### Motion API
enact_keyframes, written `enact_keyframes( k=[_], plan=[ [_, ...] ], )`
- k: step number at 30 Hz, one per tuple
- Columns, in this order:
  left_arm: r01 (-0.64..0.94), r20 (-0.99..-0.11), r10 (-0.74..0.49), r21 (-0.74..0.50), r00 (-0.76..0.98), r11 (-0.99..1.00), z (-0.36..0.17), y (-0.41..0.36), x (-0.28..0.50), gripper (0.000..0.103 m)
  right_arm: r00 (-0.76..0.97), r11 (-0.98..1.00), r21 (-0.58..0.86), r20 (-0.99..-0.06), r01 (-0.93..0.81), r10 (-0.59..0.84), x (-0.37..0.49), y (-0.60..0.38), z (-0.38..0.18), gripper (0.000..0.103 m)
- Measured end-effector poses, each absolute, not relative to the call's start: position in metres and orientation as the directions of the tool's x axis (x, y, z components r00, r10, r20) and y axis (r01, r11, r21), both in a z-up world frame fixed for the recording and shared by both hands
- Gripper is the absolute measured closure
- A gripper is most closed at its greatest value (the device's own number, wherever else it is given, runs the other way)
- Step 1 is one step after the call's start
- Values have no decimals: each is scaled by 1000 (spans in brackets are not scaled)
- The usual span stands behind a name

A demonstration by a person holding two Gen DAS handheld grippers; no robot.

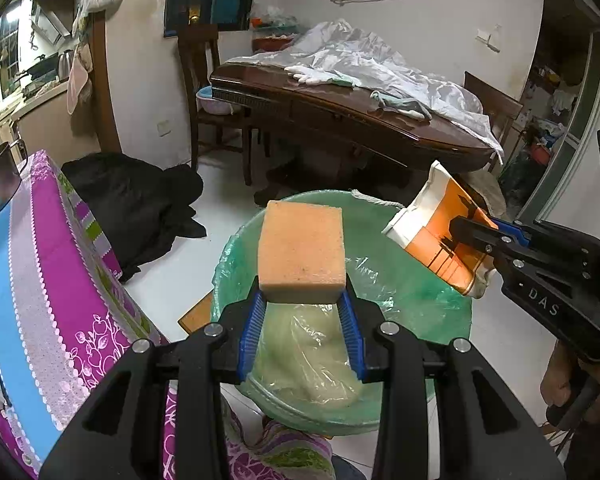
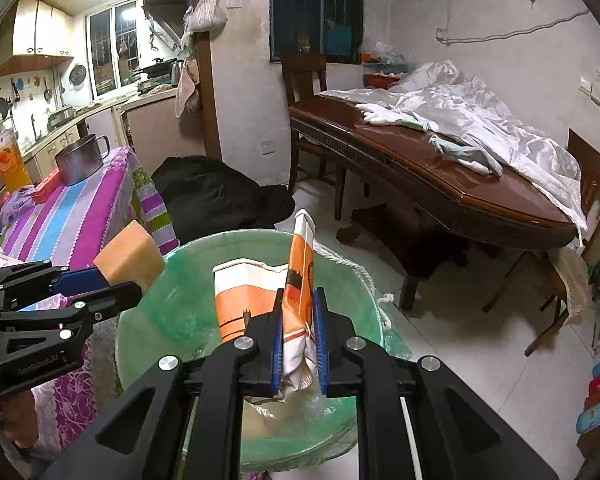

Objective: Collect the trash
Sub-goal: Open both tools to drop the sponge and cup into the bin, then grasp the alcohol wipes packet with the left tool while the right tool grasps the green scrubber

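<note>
A round bin (image 1: 236, 256) lined with a green plastic bag stands on the floor below both grippers; the same bin (image 2: 172, 320) fills the lower middle of the right wrist view. My left gripper (image 1: 302, 300) is shut on an orange sponge block (image 1: 302, 250) held over the bin's mouth; the sponge (image 2: 130, 258) also shows at the left of the right wrist view. My right gripper (image 2: 298, 312) is shut on a crumpled orange-and-white paper carton (image 2: 252, 296), also over the bin; that carton (image 1: 440, 232) shows at the right in the left wrist view.
A table with a purple and blue striped cloth (image 2: 84, 216) stands left of the bin, bearing a metal pot (image 2: 78, 162) and a juice bottle (image 2: 8, 160). A dark wooden table (image 2: 440, 176) with white plastic sheeting stands beyond. A black bag (image 1: 132, 196) lies on the floor.
</note>
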State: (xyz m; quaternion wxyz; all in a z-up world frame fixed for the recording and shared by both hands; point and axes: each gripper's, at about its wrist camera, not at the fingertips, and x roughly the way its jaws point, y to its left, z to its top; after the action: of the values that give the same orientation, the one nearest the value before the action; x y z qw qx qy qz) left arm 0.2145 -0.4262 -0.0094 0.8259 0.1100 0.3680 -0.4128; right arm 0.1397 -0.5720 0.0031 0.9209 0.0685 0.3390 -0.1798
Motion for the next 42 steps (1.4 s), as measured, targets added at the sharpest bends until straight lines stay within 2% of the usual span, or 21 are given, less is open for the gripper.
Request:
enact_keyframes(
  k=[2, 3, 4, 6, 14, 18, 21, 28, 31, 35, 38, 40, 42],
  plan=[
    [760, -700, -594, -112, 397, 640, -11, -427, 215, 68, 705, 926, 17, -654, 376, -274, 139, -571, 2, 86],
    [760, -705, -589, -109, 395, 640, -12, -428, 215, 65, 706, 925, 20, -652, 380, -276, 139, -572, 0, 77],
    [760, -708, -586, -107, 394, 641, -13, -430, 216, 57, 707, 923, 21, -649, 384, -279, 138, -573, -1, 69],
    [755, -703, -581, -96, 410, 649, -12, -429, 216, 50, 709, 922, 25, -647, 387, -280, 136, -572, -2, 69],
    [747, -684, -591, -103, 426, 657, 1, -413, 215, 45, 764, 927, 61, -586, 371, -268, 115, -556, 18, 68],
    [737, -664, -596, -99, 452, 669, 13, -379, 205, 42, 840, 949, 96, -500, 299, -214, 94, -524, 41, 58],
    [703, -640, -583, -92, 500, 705, 23, -329, 198, 39, 884, 972, 120, -448, 205, -131, 84, -487, 48, 46],
    [527, -635, -443, -67, 633, 847, 22, -182, 194, 38, 894, 986, 162, -433, -47, 114, 97, -389, 42, 35],
    [395, -644, -334, -54, 688, 917, 20, -105, 197, 38, 866, 972, 190, -453, -137, 210, 110, -349, 34, 33],
    [162, -624, -210, -133, 753, 978, 30, 6, 205, 38, 824, 953, 199, -483, -227, 297, 126, -300, 25, 33],
    [3, -638, -119, -180, 761, 984, 28, 66, 221, 33, 792, 935, 197, -497, -295, 355, 135, -259, 20, 33],
    [-61, -672, -104, -217, 733, 974, 20, 93, 236, 33, 778, 928, 194, -505, -319, 373, 142, -247, 16, 33],
    [-77, -701, -147, -277, 698, 958, 9, 111, 252, 33, 762, 919, 199, -514, -340, 393, 146, -232, 13, 33]
  ],
)
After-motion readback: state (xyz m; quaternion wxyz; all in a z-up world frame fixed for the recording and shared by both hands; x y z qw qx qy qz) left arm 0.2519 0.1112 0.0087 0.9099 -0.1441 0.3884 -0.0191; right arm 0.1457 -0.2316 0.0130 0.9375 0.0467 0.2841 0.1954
